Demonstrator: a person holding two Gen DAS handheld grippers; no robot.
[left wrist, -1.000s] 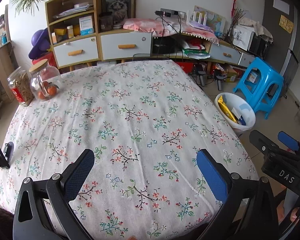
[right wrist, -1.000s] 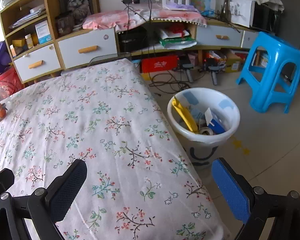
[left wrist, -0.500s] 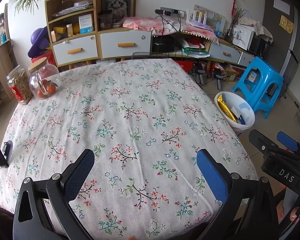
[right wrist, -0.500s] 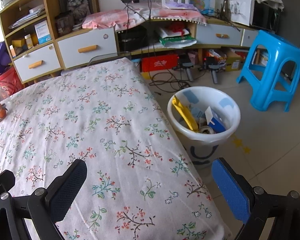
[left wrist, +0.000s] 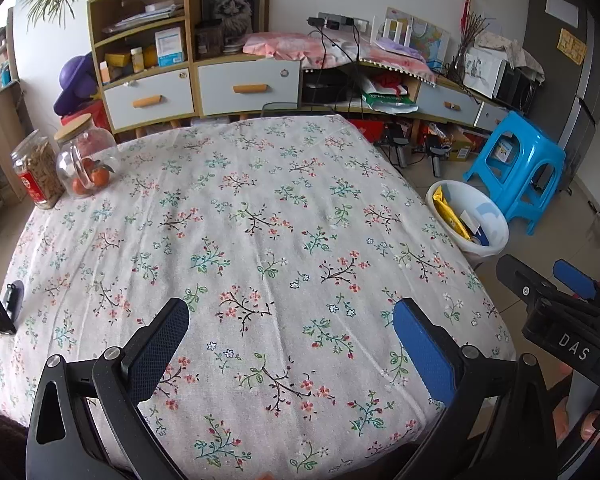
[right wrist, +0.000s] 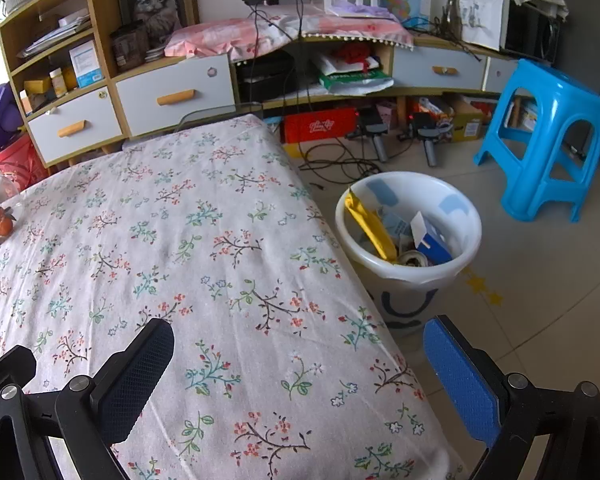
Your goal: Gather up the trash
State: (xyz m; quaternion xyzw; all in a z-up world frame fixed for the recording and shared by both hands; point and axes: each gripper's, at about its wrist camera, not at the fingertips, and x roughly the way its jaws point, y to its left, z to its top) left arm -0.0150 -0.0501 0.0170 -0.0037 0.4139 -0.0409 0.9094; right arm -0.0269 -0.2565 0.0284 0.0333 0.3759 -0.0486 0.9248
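Note:
A white trash bin (right wrist: 410, 276) stands on the floor by the table's right edge; it also shows in the left wrist view (left wrist: 496, 232). It holds a yellow wrapper (right wrist: 370, 224), a blue-and-white carton (right wrist: 430, 242) and other scraps. My left gripper (left wrist: 290, 320) is open and empty over the near part of the floral tablecloth (left wrist: 260, 220). My right gripper (right wrist: 296, 340) is open and empty over the table's near right corner, the bin just beyond its right finger. The right gripper also shows in the left wrist view (left wrist: 548, 284). No loose trash shows on the cloth.
Two glass jars (left wrist: 40, 168) (left wrist: 86, 156) stand at the table's far left. A blue plastic stool (right wrist: 540, 140) stands on the floor behind the bin. Drawers and shelves (right wrist: 172, 96) line the far wall, with cables and boxes (right wrist: 340, 156) below.
The left wrist view has pulled back and risen slightly, so more of the table shows. The right gripper has barely moved. Both stay open.

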